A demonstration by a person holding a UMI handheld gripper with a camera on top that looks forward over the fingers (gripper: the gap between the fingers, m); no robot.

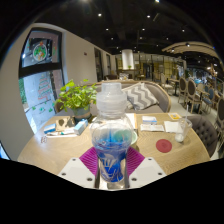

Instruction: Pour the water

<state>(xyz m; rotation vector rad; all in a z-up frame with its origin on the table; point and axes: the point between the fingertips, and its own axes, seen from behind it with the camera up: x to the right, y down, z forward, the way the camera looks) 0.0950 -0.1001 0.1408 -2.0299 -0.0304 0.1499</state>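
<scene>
Clear plastic bottle (111,130) with white cap, upright, sitting dead centre between the fingers of the gripper (112,168). Magenta pads (92,160) tight against the bottle's lower body at both sides, no gap seen: clamped on the bottle. Water inside, blue label band near the base. Cannot tell whether the bottle base touches the table or is lifted off it.

Wooden table (60,150) beyond. At 2 o'clock from the bottle: clear glass (182,131) standing well apart, red round coaster (164,146) lying just beside it, nearer the fingers. White napkins or cards (151,125) at 1 o'clock, further back. At 10 o'clock: potted green plant (76,97), with a flat book or tray (64,127) below it on the table edge. Grey sofa (148,95) behind the bottle at 12–1 o'clock. Framed screen (41,50) on the wall at 10–11 o'clock, high. Cafe-style seating further back at 2 o'clock, too small to detail.
</scene>
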